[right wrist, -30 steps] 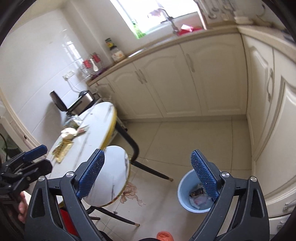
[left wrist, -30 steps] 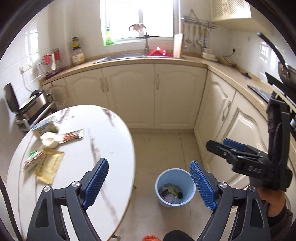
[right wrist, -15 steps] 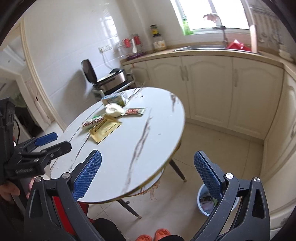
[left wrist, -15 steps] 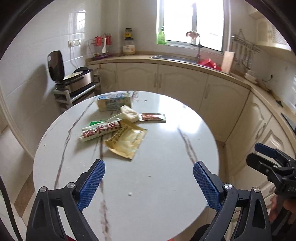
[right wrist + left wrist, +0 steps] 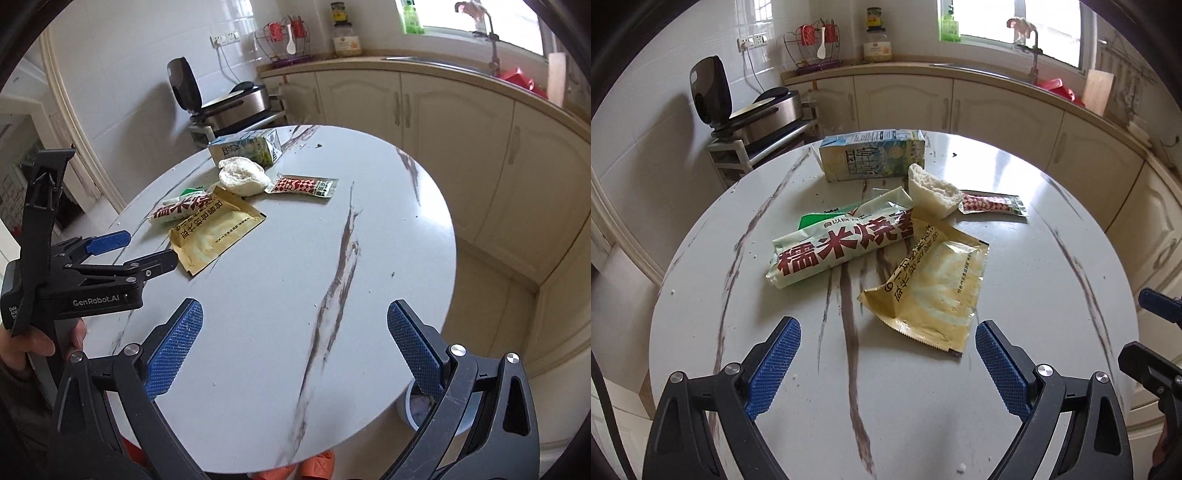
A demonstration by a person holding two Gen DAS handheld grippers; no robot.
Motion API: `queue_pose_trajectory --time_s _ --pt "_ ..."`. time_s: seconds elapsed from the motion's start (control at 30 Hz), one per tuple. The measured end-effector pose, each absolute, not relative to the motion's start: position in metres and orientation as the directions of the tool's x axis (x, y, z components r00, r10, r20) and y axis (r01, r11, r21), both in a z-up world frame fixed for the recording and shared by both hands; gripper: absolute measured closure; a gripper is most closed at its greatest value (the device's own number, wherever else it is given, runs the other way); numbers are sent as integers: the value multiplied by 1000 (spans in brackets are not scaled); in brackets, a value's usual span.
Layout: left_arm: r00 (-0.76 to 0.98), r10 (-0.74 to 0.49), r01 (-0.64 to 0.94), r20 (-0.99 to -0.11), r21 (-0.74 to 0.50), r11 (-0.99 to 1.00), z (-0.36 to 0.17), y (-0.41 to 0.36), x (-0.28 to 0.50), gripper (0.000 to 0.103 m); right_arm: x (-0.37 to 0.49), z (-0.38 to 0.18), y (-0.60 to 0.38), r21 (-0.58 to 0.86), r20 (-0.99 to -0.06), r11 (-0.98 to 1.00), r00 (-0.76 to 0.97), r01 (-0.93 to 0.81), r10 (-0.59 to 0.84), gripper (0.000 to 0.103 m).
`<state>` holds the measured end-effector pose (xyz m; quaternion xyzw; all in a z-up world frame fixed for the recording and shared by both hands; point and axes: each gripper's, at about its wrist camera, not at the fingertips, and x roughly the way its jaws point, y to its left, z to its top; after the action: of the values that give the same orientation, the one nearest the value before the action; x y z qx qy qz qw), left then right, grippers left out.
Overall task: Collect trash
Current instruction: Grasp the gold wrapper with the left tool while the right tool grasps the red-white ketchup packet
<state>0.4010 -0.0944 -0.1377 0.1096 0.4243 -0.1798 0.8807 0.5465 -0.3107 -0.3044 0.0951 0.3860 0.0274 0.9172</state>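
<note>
Two grippers, left and right, hang spread and empty over a round marbled table; crinkled wrappers, a carton and a torn bun lie toward its far edge.

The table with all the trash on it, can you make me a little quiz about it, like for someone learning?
1. True or false: the left gripper is already holding a piece of trash.
2. Which item lies nearest the left gripper? A) milk carton B) gold pouch C) red checkered sachet
3. Fill in: the piece of white bun sits between the carton and the red checkered ____.

Key
1. False. Both the left gripper and the right gripper are open and empty above the table.
2. B, the gold pouch.
3. Sachet.
</note>
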Motion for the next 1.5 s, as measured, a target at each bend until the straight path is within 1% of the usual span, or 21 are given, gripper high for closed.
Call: queue_pose_trajectory --time_s 0.13,0.23,0.3,0.33,0.43,0.47,0.53,0.57,0.6,0.7,0.87,0.93,1.1,1.13,1.2,1.27,1.33,1.4,1.43,1.47,1.5 --pt "569 -207 427 -796 71 902 -144 -112 425 13 568 -310 -311 174 -714 985 691 23 109 3" --pt "561 -215 449 -800 76 890 -152 -121 441 25 583 -310 -315 152 -721 988 687 35 87 3" --pt "543 -231 467 -807 62 882 -158 -124 450 36 593 -311 -319 138 -727 990 683 40 73 3" --pt "534 -251 481 -808 45 876 -159 -126 453 38 598 -311 -320 132 -730 990 680 42 68 3" --pt "518 -300 525 -801 21 851 -162 -130 458 58 615 -312 -323 114 -736 993 673 28 66 3" --pt "512 -319 541 -798 11 841 -166 -132 462 73 621 -313 -322 105 -740 994 669 21 64 3" --pt "527 -318 563 -788 43 825 -167 -136 457 79 633 -313 -321 84 -745 996 664 -3 65 3" --pt "538 -316 563 -782 54 825 -167 -135 456 88 638 -314 -321 74 -748 997 660 -13 64 3" --pt "547 -313 554 -776 55 831 -166 -131 457 101 644 -314 -320 64 -750 998 659 -21 62 3" --pt "516 -353 555 -781 -10 832 -168 -116 458 102 663 -315 -317 30 -761 998 647 -53 57 3" --pt "512 -364 564 -778 -15 825 -169 -99 448 102 691 -323 -310 -58 -784 990 619 -130 35 3" --pt "506 -371 561 -779 -29 827 -169 -90 444 102 702 -327 -309 -89 -793 986 609 -143 17 7" --pt "511 -352 544 -784 -22 839 -167 -64 434 102 716 -327 -311 -66 -796 979 602 -191 64 8" --pt "512 -350 541 -785 -22 840 -167 -60 434 102 719 -328 -312 -60 -798 978 598 -200 73 13" --pt "512 -351 535 -784 -29 844 -167 -53 431 102 724 -328 -312 -39 -800 974 591 -222 102 16" --pt "508 -358 533 -784 -41 845 -167 -48 429 102 726 -327 -311 -30 -798 970 591 -242 122 25" --pt "505 -364 528 -783 -53 848 -165 -45 427 101 726 -327 -309 -29 -799 967 587 -254 131 31" --pt "505 -364 523 -783 -59 850 -166 -45 426 101 724 -325 -305 -31 -800 963 584 -269 137 42" --pt "507 -362 519 -783 -58 853 -165 -46 425 101 722 -324 -303 -31 -800 961 583 -276 142 52" --pt "508 -358 518 -783 -54 854 -165 -46 423 101 721 -323 -301 -34 -800 959 583 -281 143 57" --pt "511 -355 516 -783 -51 855 -165 -47 422 101 719 -323 -299 -32 -801 960 582 -280 143 67"
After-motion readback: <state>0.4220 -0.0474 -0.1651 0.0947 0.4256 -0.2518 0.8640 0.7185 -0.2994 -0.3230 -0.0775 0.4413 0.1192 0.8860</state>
